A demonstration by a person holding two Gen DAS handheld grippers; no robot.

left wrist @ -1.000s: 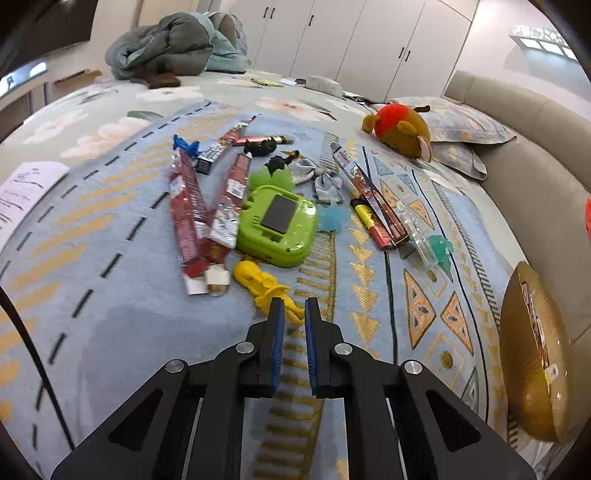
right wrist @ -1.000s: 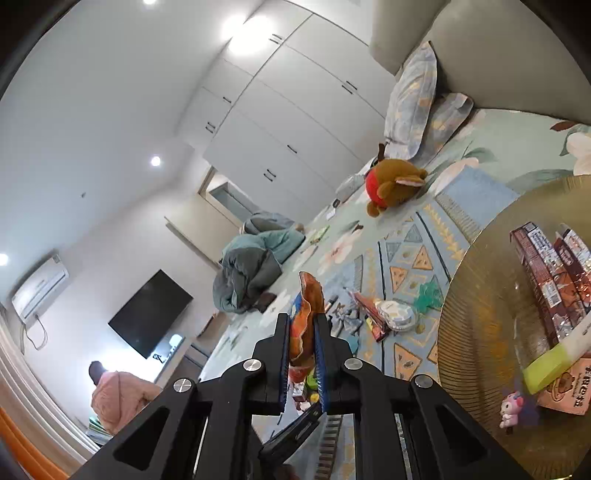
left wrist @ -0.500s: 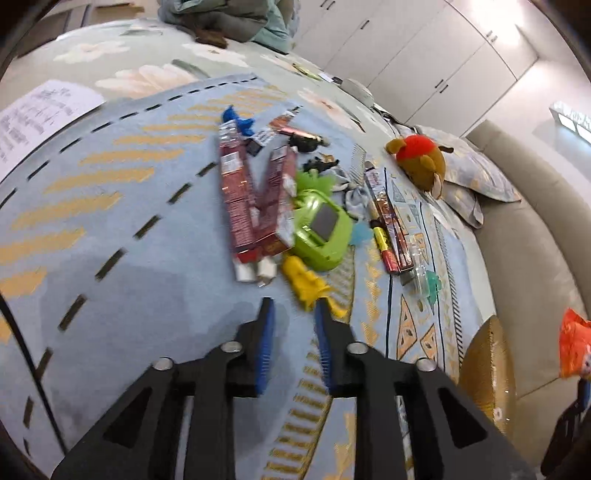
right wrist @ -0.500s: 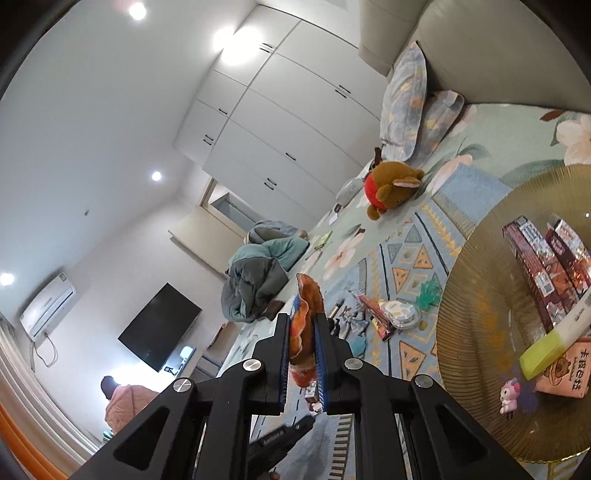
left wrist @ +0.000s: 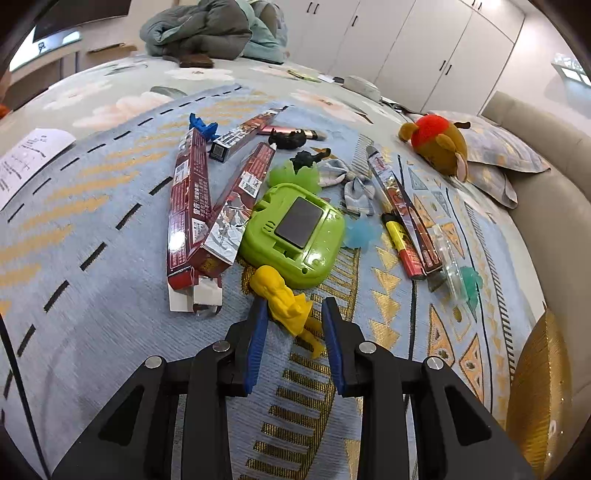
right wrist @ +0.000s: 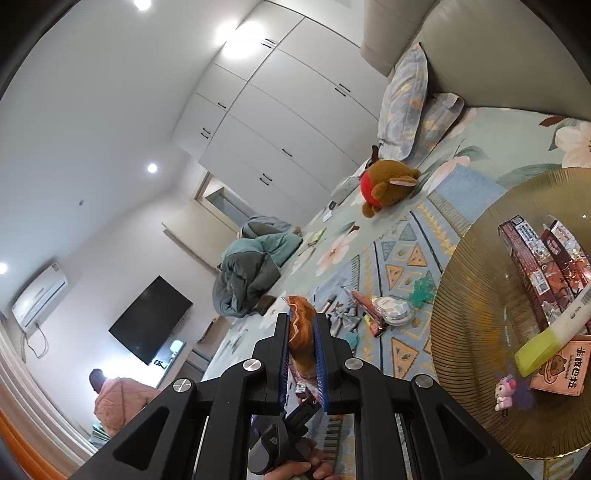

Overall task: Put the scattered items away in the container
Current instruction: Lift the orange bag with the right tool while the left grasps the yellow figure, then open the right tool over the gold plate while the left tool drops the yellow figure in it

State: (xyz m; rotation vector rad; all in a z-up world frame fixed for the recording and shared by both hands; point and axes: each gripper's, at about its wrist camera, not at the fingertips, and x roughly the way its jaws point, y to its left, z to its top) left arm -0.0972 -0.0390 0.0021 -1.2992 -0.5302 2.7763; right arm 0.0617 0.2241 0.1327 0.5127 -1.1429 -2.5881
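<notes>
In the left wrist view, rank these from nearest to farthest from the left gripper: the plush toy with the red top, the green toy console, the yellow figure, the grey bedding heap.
1. yellow figure: between the left gripper's opening jaws, not yet pinched.
2. green toy console: just beyond it, centre.
3. plush toy: far right, by the pillow.
4. grey bedding heap: top of view, by the cupboards.

Yellow toy figure (left wrist: 282,295) beside green console (left wrist: 295,236)
</notes>
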